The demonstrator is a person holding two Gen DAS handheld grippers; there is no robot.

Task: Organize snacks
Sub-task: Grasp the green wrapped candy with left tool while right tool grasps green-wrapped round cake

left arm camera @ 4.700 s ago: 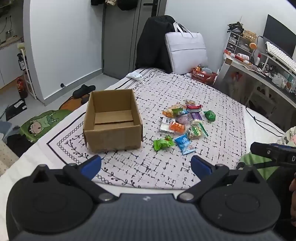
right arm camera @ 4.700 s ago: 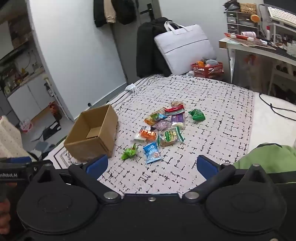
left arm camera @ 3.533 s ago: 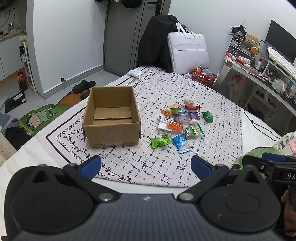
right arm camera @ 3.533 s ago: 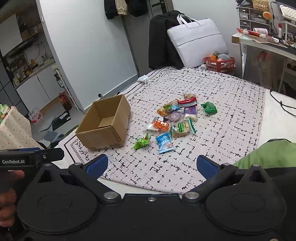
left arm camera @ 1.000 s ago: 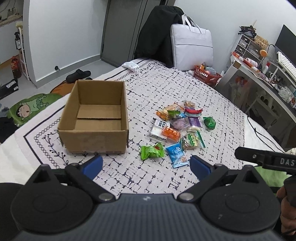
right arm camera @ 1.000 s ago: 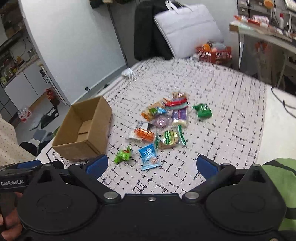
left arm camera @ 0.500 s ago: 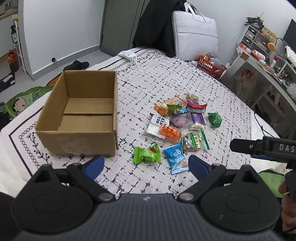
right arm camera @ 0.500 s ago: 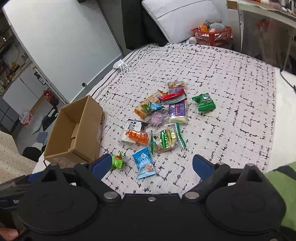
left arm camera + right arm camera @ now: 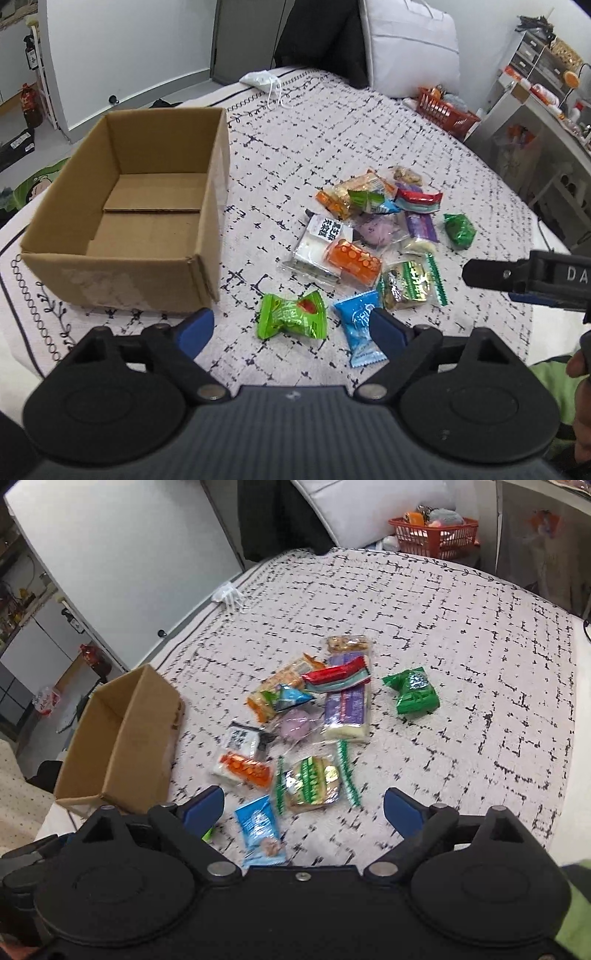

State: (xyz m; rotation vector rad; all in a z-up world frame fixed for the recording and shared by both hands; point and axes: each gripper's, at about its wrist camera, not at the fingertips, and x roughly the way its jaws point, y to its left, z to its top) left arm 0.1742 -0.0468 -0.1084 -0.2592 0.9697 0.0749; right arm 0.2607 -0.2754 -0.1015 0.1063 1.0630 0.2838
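An open, empty cardboard box (image 9: 122,221) sits on the patterned bedspread, also seen in the right wrist view (image 9: 118,738). Right of it lies a loose pile of several wrapped snacks: a green pack (image 9: 291,319), a blue pack (image 9: 360,328), an orange pack (image 9: 352,260), a green-striped pack (image 9: 312,781) and a separate green pack (image 9: 413,696). My left gripper (image 9: 291,330) is open and empty, just above the green and blue packs. My right gripper (image 9: 304,806) is open and empty, above the green-striped and blue (image 9: 260,830) packs.
The bedspread (image 9: 332,129) ends at the bed edge close in front of me. A white face mask (image 9: 260,79) lies at the far edge. A red basket (image 9: 434,535), a grey bag (image 9: 410,44) and a desk (image 9: 546,110) stand beyond the bed.
Both grippers have moved forward and down toward the snack pile, which now looks larger and closer. Both stay open. The box and snacks have not moved.
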